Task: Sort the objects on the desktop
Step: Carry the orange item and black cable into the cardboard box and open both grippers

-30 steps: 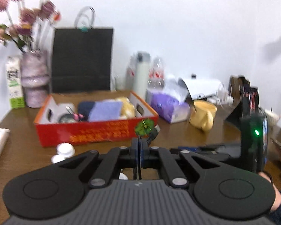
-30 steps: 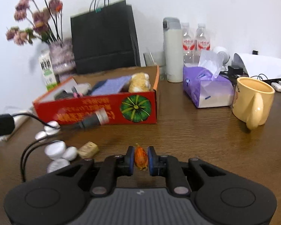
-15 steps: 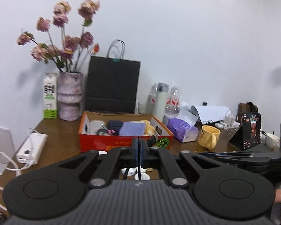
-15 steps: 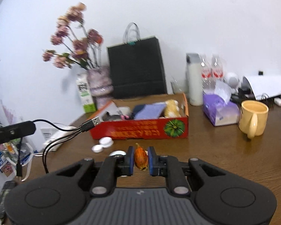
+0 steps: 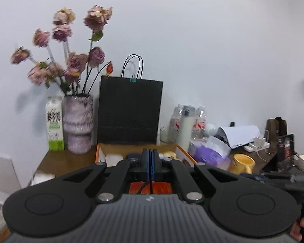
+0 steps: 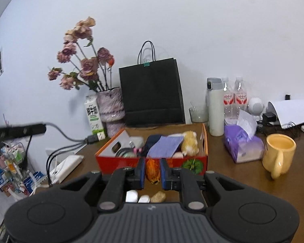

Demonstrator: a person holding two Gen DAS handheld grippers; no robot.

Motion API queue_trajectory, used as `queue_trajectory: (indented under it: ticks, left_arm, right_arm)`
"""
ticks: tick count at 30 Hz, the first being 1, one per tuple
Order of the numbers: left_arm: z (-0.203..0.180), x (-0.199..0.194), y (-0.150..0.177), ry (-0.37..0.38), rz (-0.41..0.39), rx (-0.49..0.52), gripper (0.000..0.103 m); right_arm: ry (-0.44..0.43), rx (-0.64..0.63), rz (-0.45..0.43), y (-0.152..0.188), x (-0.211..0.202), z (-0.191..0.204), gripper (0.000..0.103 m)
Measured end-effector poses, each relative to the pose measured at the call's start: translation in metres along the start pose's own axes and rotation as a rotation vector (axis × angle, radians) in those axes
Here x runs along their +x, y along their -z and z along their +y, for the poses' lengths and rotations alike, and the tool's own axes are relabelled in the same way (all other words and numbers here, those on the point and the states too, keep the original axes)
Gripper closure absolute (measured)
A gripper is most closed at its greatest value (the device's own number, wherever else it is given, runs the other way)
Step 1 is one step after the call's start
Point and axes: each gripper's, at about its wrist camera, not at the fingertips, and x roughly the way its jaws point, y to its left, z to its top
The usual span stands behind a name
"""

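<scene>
My left gripper (image 5: 150, 154) is shut on a thin dark cable (image 5: 145, 186) that hangs below its fingers. In the right wrist view that gripper (image 6: 43, 128) reaches in from the left, and the grey cable's USB plug (image 6: 93, 138) dangles in the air beside it. A small orange object (image 6: 152, 171) is pinched in my right gripper (image 6: 152, 162), which is shut on it. Both hover in front of the red cardboard box (image 6: 111, 163), raised above the table. The box holds a blue card (image 6: 165, 146), a yellow plush toy (image 6: 190, 142) and other small items.
Behind the box stand a black paper bag (image 6: 152, 95), a vase of dried roses (image 6: 110, 109), a milk carton (image 6: 94, 114), a white flask (image 6: 214, 105) and water bottles (image 6: 240, 98). A purple tissue pack (image 6: 242, 143) and yellow mug (image 6: 278, 154) sit right. White caps (image 6: 131, 196) lie below my right gripper.
Both grippers have risen well above the table and pulled back from the box. The cable came up with the left gripper. The orange object stays in the right one.
</scene>
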Motion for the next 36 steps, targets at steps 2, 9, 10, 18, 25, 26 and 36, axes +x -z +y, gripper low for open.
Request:
queue_trajectory:
  ticks: [2, 9, 10, 18, 25, 26, 36]
  left_arm:
    - [0.006, 0.032, -0.028, -0.004, 0.005, 0.026, 0.1]
    - [0.033, 0.139, -0.067, -0.021, 0.096, 0.055, 0.1]
    - [0.037, 0.15, -0.066, -0.017, 0.11, 0.061, 0.1]
    - [0.06, 0.271, -0.029, 0.06, 0.449, 0.084, 0.1]
    - [0.066, 0.317, 0.01, -0.034, 0.54, 0.089, 0.089]
    - [0.067, 0.315, 0.009, -0.039, 0.53, 0.087, 0.083]
    - [0.061, 0.257, -0.02, -0.199, 0.422, 0.008, 0.018]
  right_arm:
    - [0.003, -0.01, 0.009, -0.021, 0.026, -0.008, 0.089]
    - [0.032, -0.016, 0.102, -0.076, 0.122, -0.036, 0.089]
    - [0.025, -0.015, 0.13, -0.08, 0.137, -0.04, 0.089]
    - [0.089, 0.021, 0.402, -0.069, 0.246, -0.066, 0.088]
    - [0.172, 0.019, 0.496, -0.052, 0.286, -0.078, 0.057]
    - [0.172, 0.019, 0.483, -0.054, 0.284, -0.079, 0.056]
    - [0.107, 0.009, 0.409, -0.077, 0.25, -0.061, 0.029]
